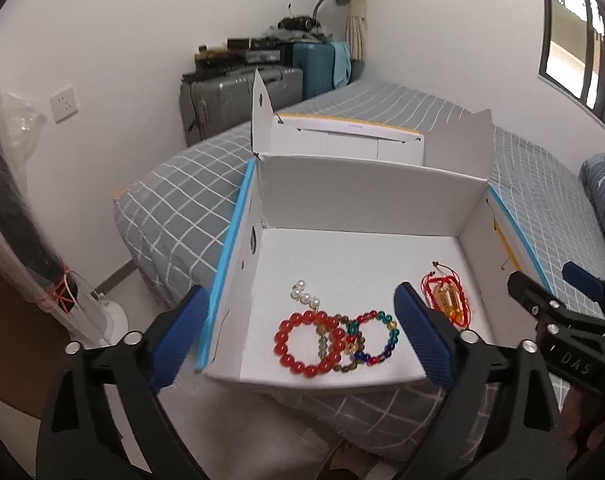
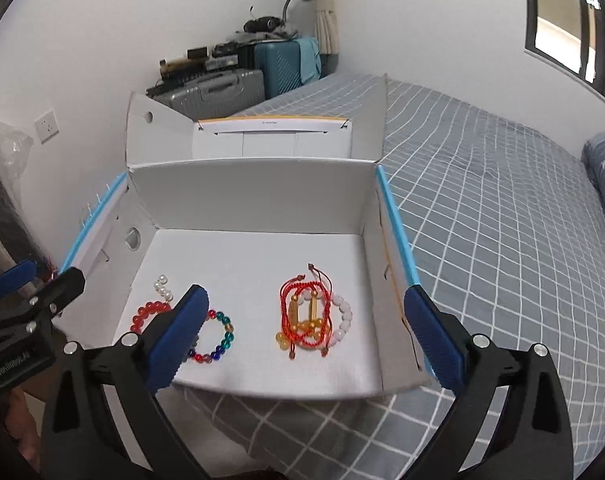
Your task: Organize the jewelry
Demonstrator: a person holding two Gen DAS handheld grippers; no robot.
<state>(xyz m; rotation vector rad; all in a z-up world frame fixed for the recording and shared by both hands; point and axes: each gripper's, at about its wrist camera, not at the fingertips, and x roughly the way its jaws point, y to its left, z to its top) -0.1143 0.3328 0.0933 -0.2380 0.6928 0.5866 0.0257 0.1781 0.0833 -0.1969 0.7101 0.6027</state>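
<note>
Both pairs of jaws spread wide, holding nothing: left gripper [image 1: 302, 336] above the near left of the white cardboard box [image 1: 366, 196], right gripper [image 2: 306, 332] above its near right. Box open on the grey checked bedspread [image 2: 502, 208], lid flap folded back.

On the box floor, two clusters, apart from each other. Left cluster: red bead bracelet [image 1: 308, 344] overlapping an olive bead bracelet [image 1: 344, 340] and a multicoloured bead bracelet [image 1: 376, 338], with a short pearl strand [image 1: 304, 296] just behind. Right cluster: red cord bracelet [image 2: 302, 312] tangled with amber beads [image 2: 284, 342] and a pale pink bead bracelet [image 2: 344, 318].

Probably mid-sorting, or just between picks; nothing gripped. Next move likely calls for lowering one gripper over a single bracelet, closing on one bead run only, and lifting it free of its overlapping neighbours.

Readable writing: "DAS" on the right gripper's body in the left view; something like "Genrobot.AI" on the left gripper's body in the right view. Small print on the lid flap, too small to read.
</note>
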